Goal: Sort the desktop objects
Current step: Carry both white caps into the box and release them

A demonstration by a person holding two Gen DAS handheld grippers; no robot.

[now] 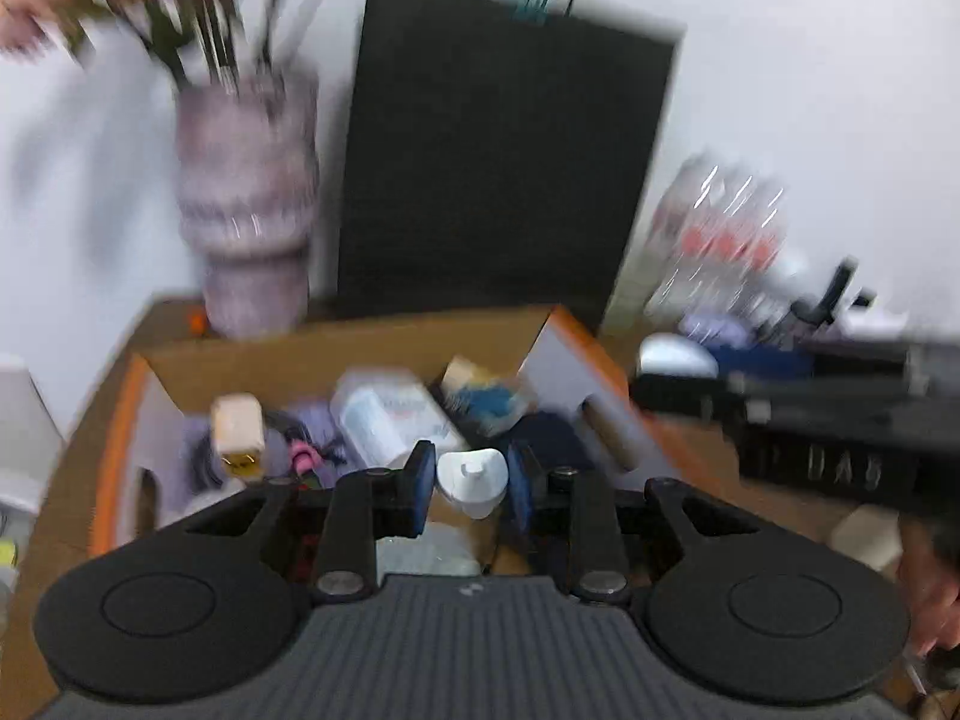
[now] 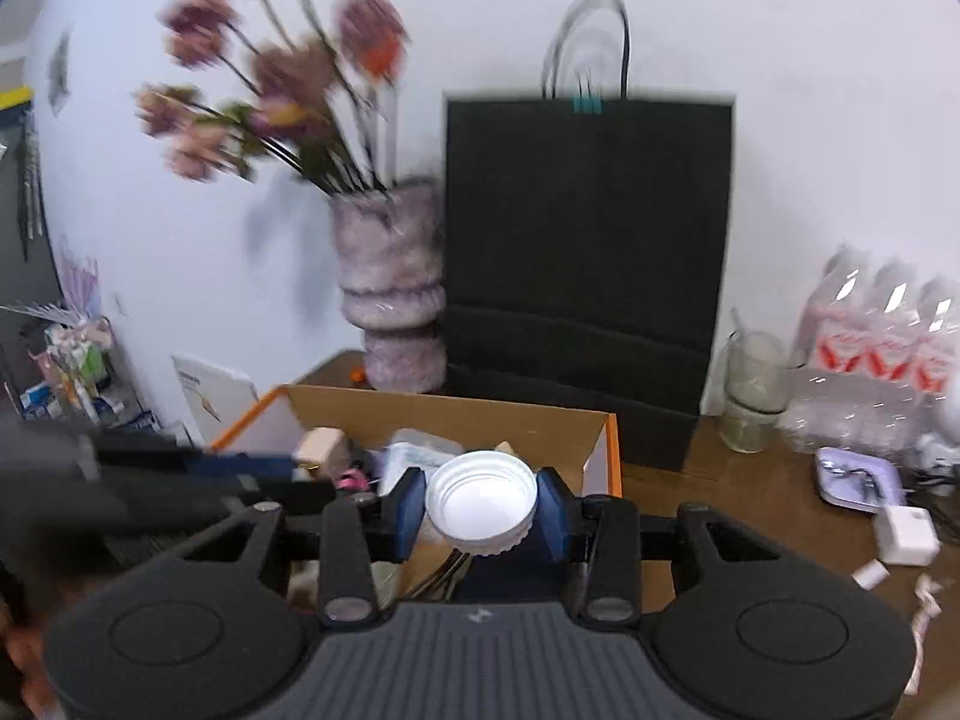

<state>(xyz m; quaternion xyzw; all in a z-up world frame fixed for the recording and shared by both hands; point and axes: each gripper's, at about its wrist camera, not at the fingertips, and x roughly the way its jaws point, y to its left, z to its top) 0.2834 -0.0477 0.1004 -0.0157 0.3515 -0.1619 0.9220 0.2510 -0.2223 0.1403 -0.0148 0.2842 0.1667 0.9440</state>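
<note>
Right gripper [image 2: 482,509]: clenched on a white jar lid [image 2: 480,495], one blue pad on each side of the ribbed rim, hollow side facing the camera; gripping across the width is likely what keeps so shallow a piece from twisting out.
Left gripper [image 1: 470,483]: its blue pads flank a small white dispenser cap [image 1: 473,478]; the cap appears pinched, though blur hides whether both pads touch.
Where the held things are: both sit above the near edge of the cardboard box [image 2: 456,417], probably carried there to be dropped in.
Cardboard box: open-topped with orange-edged flaps, already holding a white packet [image 1: 393,414], a small beige bottle [image 1: 238,429], something pink and other clutter too blurred to name; it looks like the sorting bin.
Desk [image 2: 750,489]: brown, with the box on it.
Behind the box: a mottled vase [image 2: 393,288] of flowers and a black paper bag [image 2: 585,264] stand against the wall, out of the way.
Off to the right: a glass jar [image 2: 753,390], a wrapped pack of bottles [image 2: 882,336] and a white charger [image 2: 906,531] lie unsorted.
</note>
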